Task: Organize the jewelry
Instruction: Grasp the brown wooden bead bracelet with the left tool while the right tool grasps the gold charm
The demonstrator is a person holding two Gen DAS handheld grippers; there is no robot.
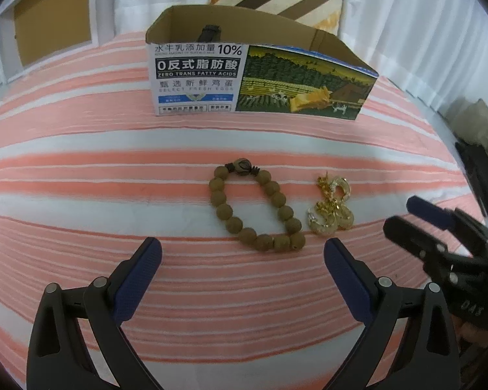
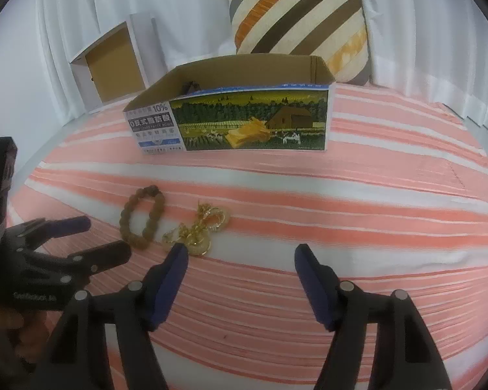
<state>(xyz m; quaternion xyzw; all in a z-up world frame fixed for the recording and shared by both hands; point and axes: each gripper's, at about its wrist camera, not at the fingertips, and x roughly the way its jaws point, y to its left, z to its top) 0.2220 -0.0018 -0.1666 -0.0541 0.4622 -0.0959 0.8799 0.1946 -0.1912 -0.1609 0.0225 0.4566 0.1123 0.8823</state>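
Bed under a pink-and-white striped cover [image 1: 114, 149], white curtains behind, a striped cushion [image 2: 296, 16] at the head. Printed cardboard box [image 1: 260, 81] open-topped in the middle of the bed, something small and dark inside, too hidden to name. Nearer, a brown beaded bracelet [image 1: 253, 208] lying flat in a loop, gold chain jewelry [image 1: 332, 206] just beside it, the two close but seemingly not touching. Left tool [image 1: 242, 271] wide open, empty, poised just short of the bracelet; right tool [image 2: 240, 282] open, holding nothing, one pad right by the gold piece. Bracelet probably light, hard beads on a limp cord: best pinched across one side of the loop. Gold piece likely slippery, tangle-prone: better gripped on a solid ring than on loose chain.
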